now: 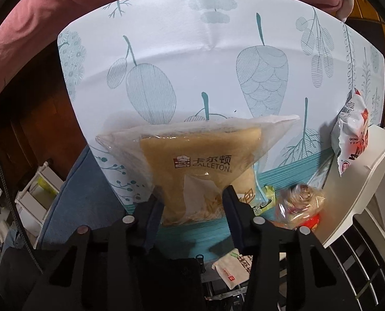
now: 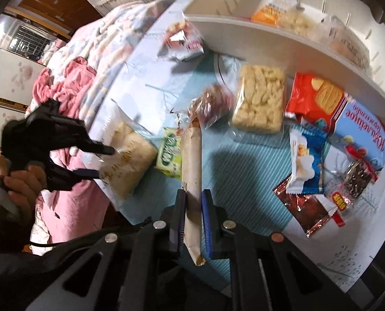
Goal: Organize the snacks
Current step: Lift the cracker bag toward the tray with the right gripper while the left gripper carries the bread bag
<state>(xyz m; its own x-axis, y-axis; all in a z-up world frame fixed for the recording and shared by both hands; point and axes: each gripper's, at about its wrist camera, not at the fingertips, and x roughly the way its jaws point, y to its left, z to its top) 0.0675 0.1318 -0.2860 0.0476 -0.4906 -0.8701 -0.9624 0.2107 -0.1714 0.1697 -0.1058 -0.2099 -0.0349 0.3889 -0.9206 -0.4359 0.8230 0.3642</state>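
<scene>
A clear bread bag (image 1: 192, 160) printed CALLETON sits clamped between the pads of the left hand-held gripper (image 1: 192, 197), lifted off the leaf-patterned desk (image 1: 192, 51) that spreads out ahead of the fingers. The right hand-held gripper (image 2: 193, 202) is pinched narrowly on a long beige packet (image 2: 192, 155), which runs up and away from its blue-edged pads. Just left of that packet lies a green-and-yellow sachet (image 2: 169, 155), and beyond its far tip a crumpled clear wrapper (image 2: 213, 103). Further ahead and to the right rests a block of puffed rice cake (image 2: 259, 98), then a red biscuit pack (image 2: 314, 96) and a blue box (image 2: 361, 132), with a white-and-blue sachet (image 2: 306, 165) and a dark red foil pack (image 2: 306, 207) nearer the right fingers. A white shelf (image 2: 270, 31) crosses the far side of the desk, holding more wrapped snacks. Seen from the right gripper's camera, a hand (image 2: 24, 181) grips the left tool at the far left, over pink bedding (image 2: 70, 77).
</scene>
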